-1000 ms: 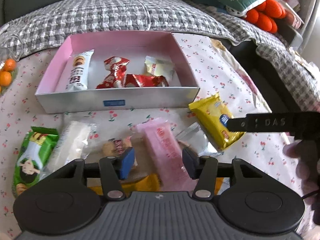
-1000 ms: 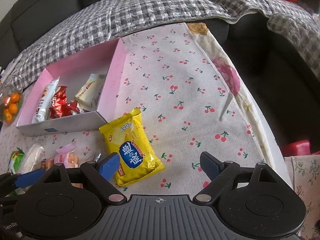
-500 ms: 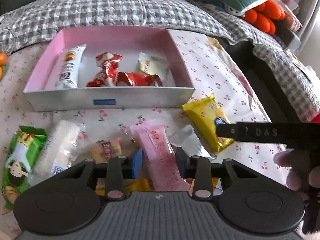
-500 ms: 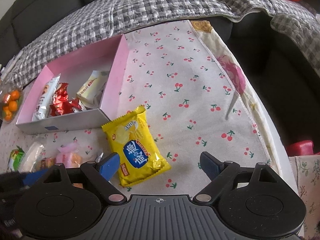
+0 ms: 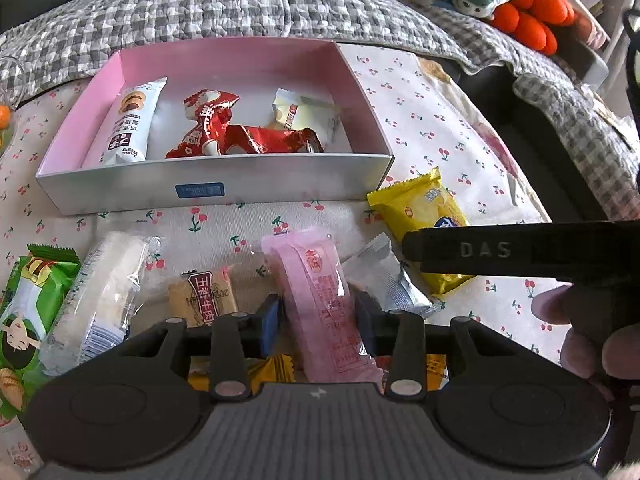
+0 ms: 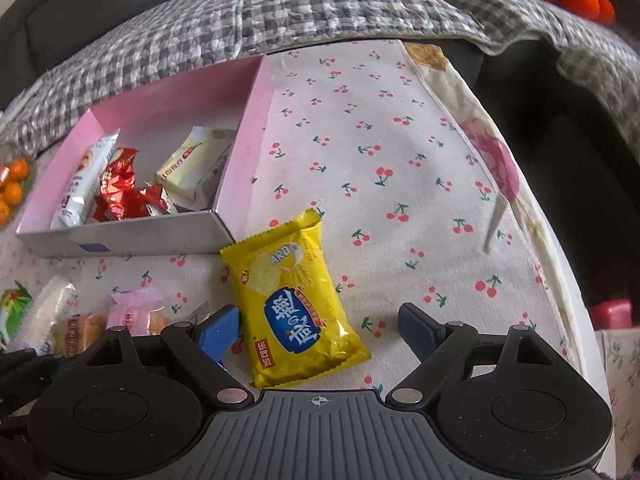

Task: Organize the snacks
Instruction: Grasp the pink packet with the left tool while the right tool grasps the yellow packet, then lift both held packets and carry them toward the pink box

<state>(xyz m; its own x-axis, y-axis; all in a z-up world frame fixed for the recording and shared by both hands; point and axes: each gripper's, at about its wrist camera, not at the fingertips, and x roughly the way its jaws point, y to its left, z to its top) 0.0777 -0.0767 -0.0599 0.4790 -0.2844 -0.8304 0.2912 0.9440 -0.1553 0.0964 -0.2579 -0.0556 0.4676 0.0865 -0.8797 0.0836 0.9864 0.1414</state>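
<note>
My left gripper [image 5: 318, 322] is shut on a long pink snack packet [image 5: 320, 304], pinching it across its width above the cherry-print cloth. A pink-lined box [image 5: 208, 192] ahead holds a white biscuit bar [image 5: 126, 124], red foil snacks [image 5: 224, 132] and a cream packet [image 5: 298, 114]. My right gripper [image 6: 320, 330] is open, its jaws on either side of the near end of a yellow chip bag [image 6: 296, 300], which lies flat beside the box's corner [image 6: 218, 220].
Loose snacks lie left of the pink packet: a green packet [image 5: 24, 304], a white wafer pack [image 5: 100, 292], a tan biscuit [image 5: 204, 296] and a silver wrapper [image 5: 392, 284]. Oranges [image 6: 14, 184] sit far left. The table's edge [image 6: 520, 216] drops off on the right.
My left gripper closed on the pink packet and began lifting it. My right gripper moved forward over the yellow bag, still open.
</note>
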